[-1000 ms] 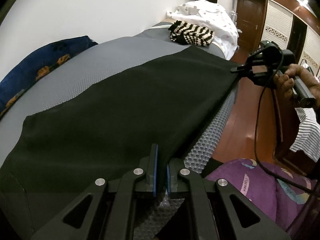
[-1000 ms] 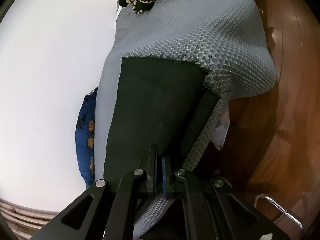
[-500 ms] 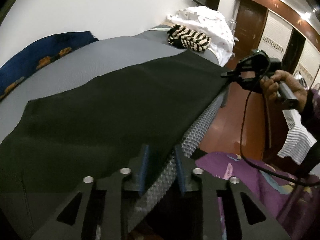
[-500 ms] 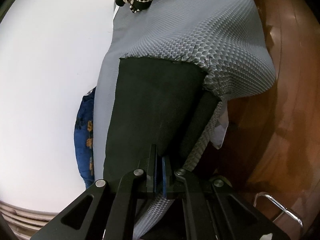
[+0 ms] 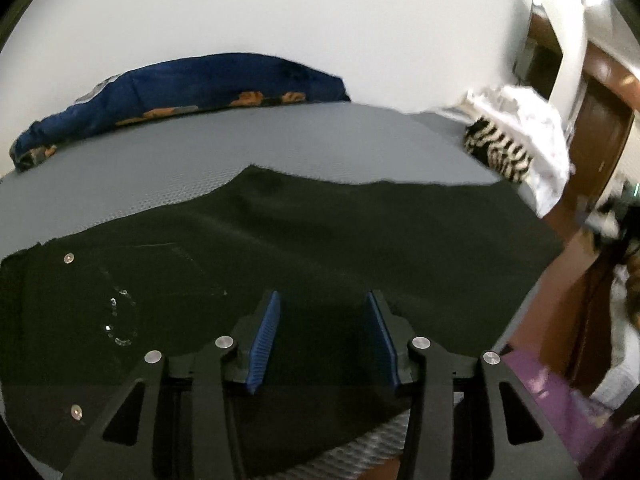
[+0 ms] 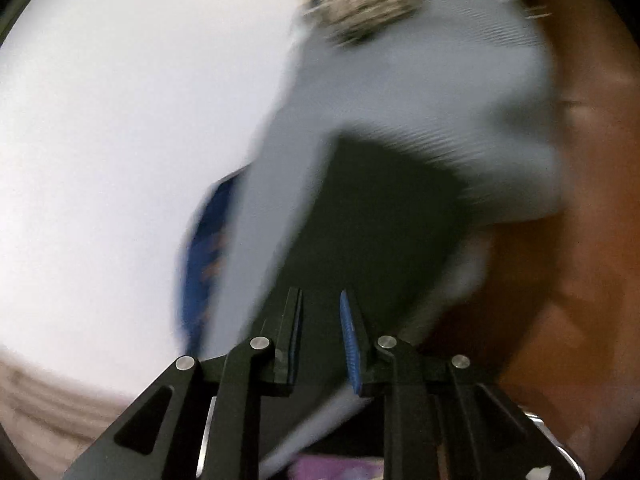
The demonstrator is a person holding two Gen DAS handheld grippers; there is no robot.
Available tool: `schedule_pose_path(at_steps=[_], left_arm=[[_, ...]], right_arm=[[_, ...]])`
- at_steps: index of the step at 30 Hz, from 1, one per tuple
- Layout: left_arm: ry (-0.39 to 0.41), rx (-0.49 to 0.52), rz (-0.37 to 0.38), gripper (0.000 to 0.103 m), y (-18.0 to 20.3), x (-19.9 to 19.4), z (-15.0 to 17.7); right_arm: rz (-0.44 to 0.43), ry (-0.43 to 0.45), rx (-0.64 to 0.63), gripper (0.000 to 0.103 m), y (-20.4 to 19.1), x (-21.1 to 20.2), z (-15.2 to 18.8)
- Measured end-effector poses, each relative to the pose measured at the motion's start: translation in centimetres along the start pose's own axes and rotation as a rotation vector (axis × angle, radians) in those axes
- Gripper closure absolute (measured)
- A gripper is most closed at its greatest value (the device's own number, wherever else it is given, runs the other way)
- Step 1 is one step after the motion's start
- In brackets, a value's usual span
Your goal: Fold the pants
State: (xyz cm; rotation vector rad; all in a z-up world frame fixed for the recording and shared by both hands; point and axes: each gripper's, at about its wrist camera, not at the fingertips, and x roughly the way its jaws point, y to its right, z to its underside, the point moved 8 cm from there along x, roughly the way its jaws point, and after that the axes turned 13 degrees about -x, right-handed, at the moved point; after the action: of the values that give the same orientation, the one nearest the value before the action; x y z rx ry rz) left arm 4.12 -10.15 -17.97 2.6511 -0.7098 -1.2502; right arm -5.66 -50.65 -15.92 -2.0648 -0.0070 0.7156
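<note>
Black pants (image 5: 360, 248) lie flat along the near side of a grey mattress (image 5: 240, 152), waist rivets (image 5: 69, 258) at the left. My left gripper (image 5: 323, 296) hovers over the cloth near the waist. Its jaws are opening, its blue pads (image 5: 264, 336) stand well apart, and nothing is pinched between them. In the blurred right wrist view, my right gripper (image 6: 321, 294) is over the leg end of the pants (image 6: 380, 208). Its jaws are opening with a clear gap, and the pads do not press the cloth. The right gripper (image 5: 612, 220) is a blur at the left view's right edge.
A blue patterned pillow (image 5: 180, 92) lies against the white wall. A black-and-white striped item (image 5: 500, 152) and white bedding (image 5: 536, 136) sit at the mattress's far end. Wooden floor (image 6: 580, 240) runs beside the bed. Purple cloth (image 5: 560, 396) is near the bed's edge.
Both grippers were shut on the pants' near edge and have let go. The left one swung over the waist part and now faces the wall. The right one lifted.
</note>
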Motion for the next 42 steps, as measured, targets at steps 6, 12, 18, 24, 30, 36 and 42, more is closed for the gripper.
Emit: schedule_pose_path(at_steps=[6, 12, 18, 24, 30, 36, 42], left_arm=[[-0.061, -0.024, -0.047, 0.057, -1.2, 2.6, 1.3], [0.036, 0.002, -0.030, 0.048, -0.4, 0.2, -1.0], [0.075, -0.046, -0.115, 0.044, -4.5, 0.4, -2.1], [0.089, -0.202, -0.166, 0.044, -9.8, 0.6, -2.8], [0.094, -0.233, -0.171, 0.044, -11.4, 0.5, -3.3], [0.085, -0.211, -0.178, 0.040, -11.3, 0.4, -3.1], [0.081, -0.228, -0.182, 0.039, -11.6, 0.1, -3.2]], right_arm=[[-0.163, -0.303, -0.409, 0.078, -11.7, 11.1, 6.4], [-0.241, -0.507, -0.575, 0.073, -17.1, 19.7, 10.3], [-0.344, -0.569, -0.857, 0.062, -23.2, 25.1, 11.3], [-0.363, -0.705, -1.081, 0.062, -25.4, 31.1, 12.9], [-0.371, -0.827, -1.135, 0.062, -25.0, 35.8, 14.6], [-0.428, -0.942, -1.153, 0.075, -24.8, 37.4, 16.6], [-0.432, -0.926, -1.151, 0.095, -25.0, 38.1, 16.7]])
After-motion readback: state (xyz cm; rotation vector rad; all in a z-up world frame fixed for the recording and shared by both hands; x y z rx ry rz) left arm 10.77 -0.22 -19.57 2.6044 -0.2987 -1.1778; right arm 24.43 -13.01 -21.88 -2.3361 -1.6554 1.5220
